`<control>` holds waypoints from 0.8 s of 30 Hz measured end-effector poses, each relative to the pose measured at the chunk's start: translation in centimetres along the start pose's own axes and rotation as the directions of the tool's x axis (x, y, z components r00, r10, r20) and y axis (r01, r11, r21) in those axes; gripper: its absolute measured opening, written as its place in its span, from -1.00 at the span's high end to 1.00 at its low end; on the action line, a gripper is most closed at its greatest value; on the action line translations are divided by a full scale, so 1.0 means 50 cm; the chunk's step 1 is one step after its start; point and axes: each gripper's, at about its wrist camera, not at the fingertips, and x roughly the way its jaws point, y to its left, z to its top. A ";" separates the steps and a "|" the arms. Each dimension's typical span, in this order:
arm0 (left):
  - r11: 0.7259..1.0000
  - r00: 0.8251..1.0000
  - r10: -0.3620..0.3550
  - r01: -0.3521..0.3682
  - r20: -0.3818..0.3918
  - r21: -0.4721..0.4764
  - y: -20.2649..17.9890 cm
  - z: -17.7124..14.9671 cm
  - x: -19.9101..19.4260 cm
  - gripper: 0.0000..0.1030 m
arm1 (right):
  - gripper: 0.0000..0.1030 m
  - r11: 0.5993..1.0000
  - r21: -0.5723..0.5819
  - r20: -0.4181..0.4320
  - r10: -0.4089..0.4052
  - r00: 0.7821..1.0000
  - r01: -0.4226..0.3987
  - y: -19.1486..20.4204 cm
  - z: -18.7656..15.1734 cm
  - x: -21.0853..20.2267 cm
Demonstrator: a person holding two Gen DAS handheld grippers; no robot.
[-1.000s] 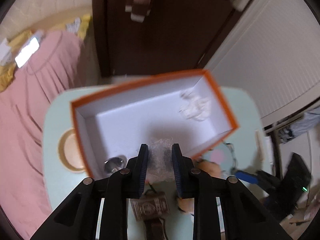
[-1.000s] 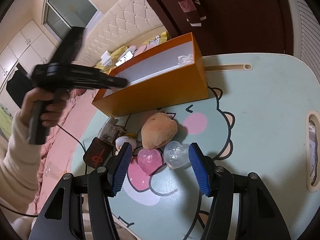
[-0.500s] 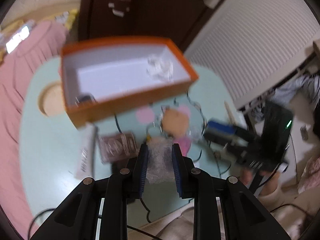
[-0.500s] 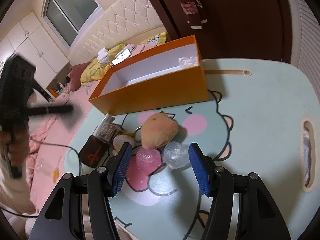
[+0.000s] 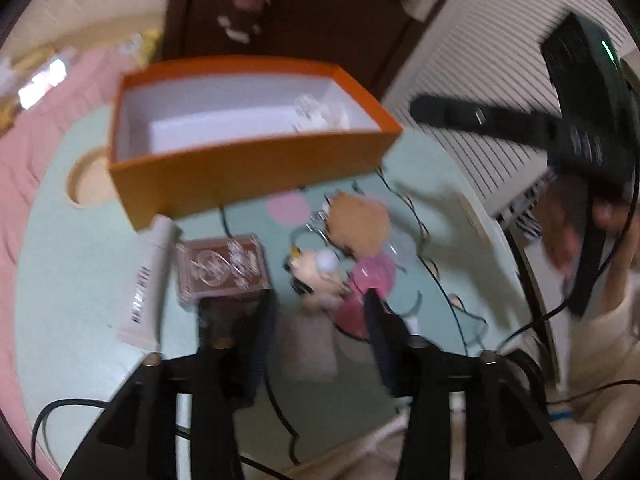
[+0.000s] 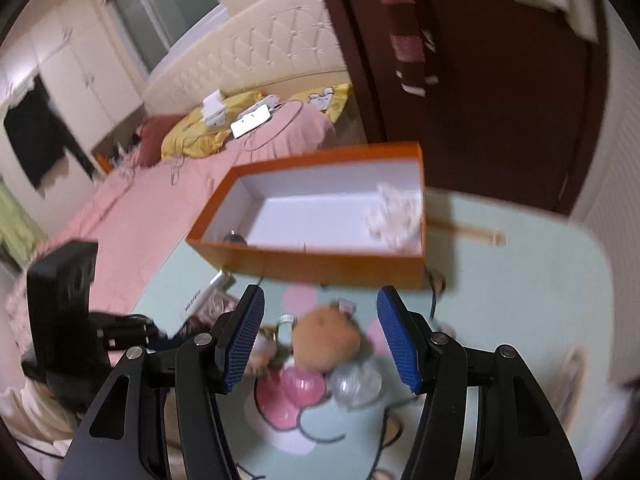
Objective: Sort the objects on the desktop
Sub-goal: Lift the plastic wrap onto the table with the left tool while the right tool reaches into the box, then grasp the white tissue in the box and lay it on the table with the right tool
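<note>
Wad (image 5: pixel 308 344) between opening left jaws, motion-blurred.

Box (image 5: pixel 248 172) toward the tabletop's (image 5: pixel 72 264) far edge, crumpled paper (image 6: pixel 394 214) in its right end, tube (image 5: pixel 146 280) and card pack (image 5: pixel 222 270) before its left corner, plush toy (image 5: pixel 358 224) right of pack.

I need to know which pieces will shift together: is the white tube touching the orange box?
Touching, as far as shown: in the left wrist view the white tube's top end meets the orange box's lower front corner with no table visible between them, though the frame is blurred.
</note>
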 end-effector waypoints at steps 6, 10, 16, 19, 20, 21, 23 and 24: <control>0.993 0.963 0.113 -0.105 0.243 -0.047 0.018 -0.034 -0.038 -0.13 | -0.16 0.972 -0.180 -0.199 -0.186 0.962 0.151 0.024 0.141 0.094; 0.992 0.917 0.128 -0.115 0.378 -0.059 0.035 -0.056 -0.068 -0.22 | -0.16 0.930 -0.313 -0.374 -0.306 0.876 0.191 0.030 0.187 0.203; 0.989 0.888 0.150 -0.144 0.436 -0.047 0.051 -0.066 -0.081 -0.40 | -0.16 0.897 -0.382 -0.494 -0.401 0.771 0.222 0.020 0.215 0.327; 0.992 0.903 0.122 -0.107 0.412 -0.060 0.062 -0.064 -0.072 -0.40 | -0.16 0.869 -0.427 -0.527 -0.465 0.711 0.252 0.015 0.214 0.370; 0.993 0.904 0.118 -0.102 0.411 -0.062 0.064 -0.063 -0.072 -0.40 | -0.16 0.863 -0.433 -0.542 -0.481 0.689 0.261 0.010 0.211 0.384; 0.993 0.905 0.115 -0.097 0.410 -0.064 0.066 -0.062 -0.071 -0.40 | -0.16 0.861 -0.437 -0.556 -0.487 0.674 0.261 0.008 0.209 0.394; 0.994 0.906 0.108 -0.088 0.409 -0.067 0.070 -0.060 -0.070 -0.40 | -0.16 0.865 -0.438 -0.577 -0.480 0.661 0.247 0.009 0.203 0.405; 0.994 0.905 0.105 -0.084 0.412 -0.070 0.070 -0.062 -0.072 -0.40 | -0.09 0.867 -0.433 -0.576 -0.475 0.665 0.245 0.011 0.204 0.404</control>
